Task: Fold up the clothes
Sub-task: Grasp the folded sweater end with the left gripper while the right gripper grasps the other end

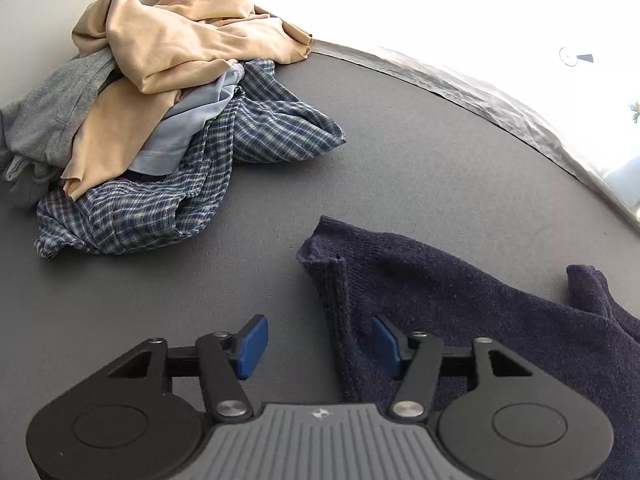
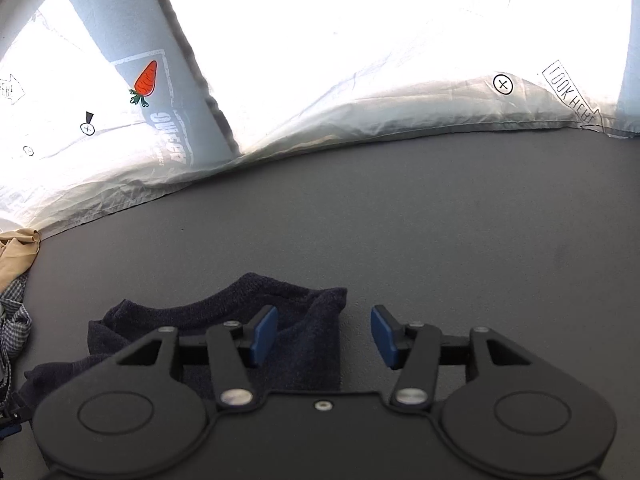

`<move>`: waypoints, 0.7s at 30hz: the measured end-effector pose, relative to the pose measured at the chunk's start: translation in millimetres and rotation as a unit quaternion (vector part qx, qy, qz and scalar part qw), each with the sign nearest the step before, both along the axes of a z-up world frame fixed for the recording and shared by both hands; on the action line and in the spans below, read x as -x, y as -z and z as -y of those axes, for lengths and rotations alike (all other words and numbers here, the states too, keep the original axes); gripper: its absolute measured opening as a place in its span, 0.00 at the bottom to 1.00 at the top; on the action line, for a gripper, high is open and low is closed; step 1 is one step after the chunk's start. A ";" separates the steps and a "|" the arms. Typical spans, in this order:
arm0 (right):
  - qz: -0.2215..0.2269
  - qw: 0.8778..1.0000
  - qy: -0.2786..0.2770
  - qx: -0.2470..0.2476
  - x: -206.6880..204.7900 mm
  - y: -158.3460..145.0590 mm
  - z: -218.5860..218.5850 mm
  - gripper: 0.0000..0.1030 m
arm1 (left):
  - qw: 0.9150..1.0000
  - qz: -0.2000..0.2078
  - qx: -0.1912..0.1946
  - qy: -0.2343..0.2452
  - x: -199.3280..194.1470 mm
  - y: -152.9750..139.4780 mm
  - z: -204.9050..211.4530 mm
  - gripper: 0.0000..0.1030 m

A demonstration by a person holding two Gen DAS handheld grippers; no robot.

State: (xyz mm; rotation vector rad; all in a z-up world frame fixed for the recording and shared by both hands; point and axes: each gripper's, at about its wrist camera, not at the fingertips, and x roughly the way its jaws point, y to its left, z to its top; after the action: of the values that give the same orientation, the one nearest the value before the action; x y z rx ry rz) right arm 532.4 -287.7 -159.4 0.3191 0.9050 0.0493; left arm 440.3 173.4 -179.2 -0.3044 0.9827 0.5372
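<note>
Both the left hand-held gripper (image 1: pixel 320 346) and the right hand-held gripper (image 2: pixel 324 336) stand apart, gripping nothing, above a dark sweater (image 1: pixel 460 300) lying on the grey bench (image 1: pixel 400 152). A pile of clothes (image 1: pixel 160 112) sits nearby.

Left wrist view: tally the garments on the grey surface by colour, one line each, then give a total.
Tan: 1, tan garment on top of the pile
Grey: 1, grey garment at the pile's left
Light blue: 1, light blue garment, mostly buried
Blue plaid: 1, blue plaid garment, possibly more than one piece
Navy: 1, navy sweater, lying apart
Total: 5
</note>
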 end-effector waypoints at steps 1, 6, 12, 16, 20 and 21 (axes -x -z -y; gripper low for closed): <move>-0.003 1.000 0.007 -0.019 10.0 -1.4 4.7 0.56 | 1.000 0.001 0.003 -0.003 3.6 -0.3 -0.9 0.64; -0.032 0.997 0.044 -0.047 54.6 6.3 14.5 0.82 | 0.999 0.006 0.050 0.003 5.7 12.3 -2.8 0.64; -0.029 0.995 0.071 -0.068 103.2 4.2 24.9 0.81 | 0.998 0.046 0.046 0.005 -1.6 16.2 6.3 0.06; -0.015 0.992 0.089 -0.083 131.3 -0.9 32.5 0.81 | 0.987 0.130 0.050 0.086 2.9 -26.3 31.3 0.06; -0.007 0.988 0.105 -0.116 152.6 0.7 39.3 0.81 | 0.963 0.180 0.052 0.195 12.2 -68.0 82.9 0.06; -0.007 0.986 0.107 -0.125 156.8 2.3 39.8 0.81 | 0.956 0.181 0.060 0.221 15.7 -71.0 96.9 0.06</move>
State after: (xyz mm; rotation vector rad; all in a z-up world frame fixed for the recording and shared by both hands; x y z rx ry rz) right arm 375.7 -327.5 -161.8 0.6497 0.8745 -0.0381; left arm 424.7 76.5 -108.3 -0.2686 0.6951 0.0084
